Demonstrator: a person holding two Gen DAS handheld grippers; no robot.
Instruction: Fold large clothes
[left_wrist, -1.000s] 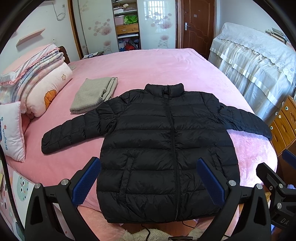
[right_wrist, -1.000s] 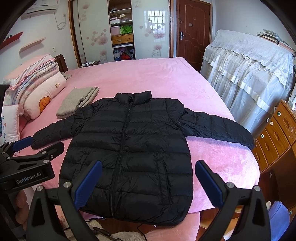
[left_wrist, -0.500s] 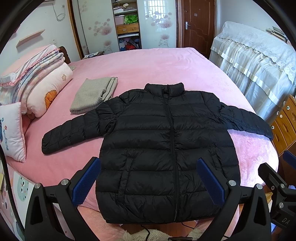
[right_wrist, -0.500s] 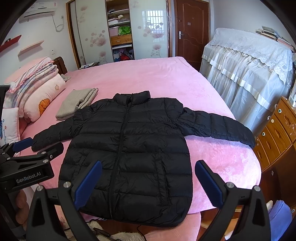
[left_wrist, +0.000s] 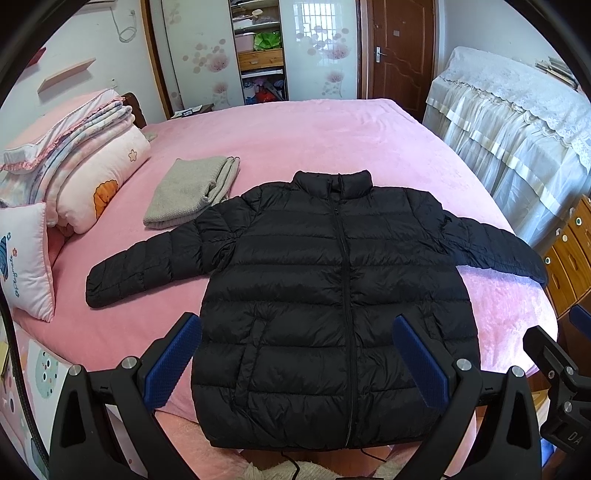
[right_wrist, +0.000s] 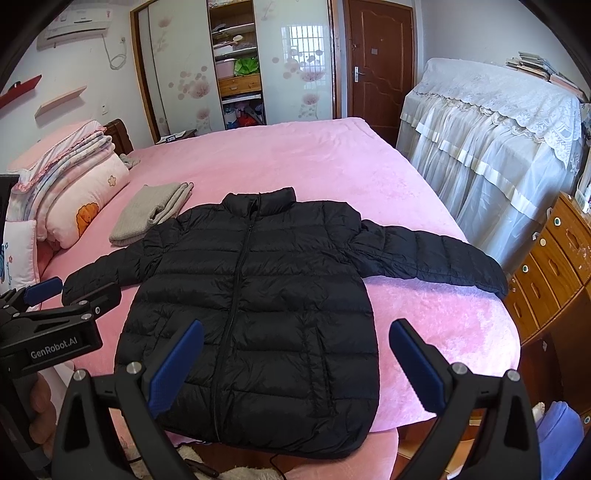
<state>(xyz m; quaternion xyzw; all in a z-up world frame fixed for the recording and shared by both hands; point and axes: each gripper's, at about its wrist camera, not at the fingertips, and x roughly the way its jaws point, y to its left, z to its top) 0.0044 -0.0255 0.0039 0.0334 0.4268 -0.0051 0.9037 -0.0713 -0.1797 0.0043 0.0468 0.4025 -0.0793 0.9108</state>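
A black puffer jacket (left_wrist: 332, 295) lies flat, front up and zipped, on the pink bed (left_wrist: 314, 140), collar far, hem at the near edge, both sleeves spread out. It also shows in the right wrist view (right_wrist: 255, 306). My left gripper (left_wrist: 297, 354) is open and empty, held above the jacket's hem. My right gripper (right_wrist: 295, 358) is open and empty, above the hem's right part. The left gripper also shows at the left edge of the right wrist view (right_wrist: 55, 302).
A folded grey garment (left_wrist: 192, 190) lies on the bed left of the collar. Stacked quilts and pillows (left_wrist: 74, 162) sit at the left. A lace-covered cabinet (left_wrist: 517, 129) and wooden drawers (right_wrist: 554, 266) stand on the right. A wardrobe and door are behind.
Both grippers have crept slightly forward and up over the jacket's hem. The jacket has not moved and both grippers stay open.
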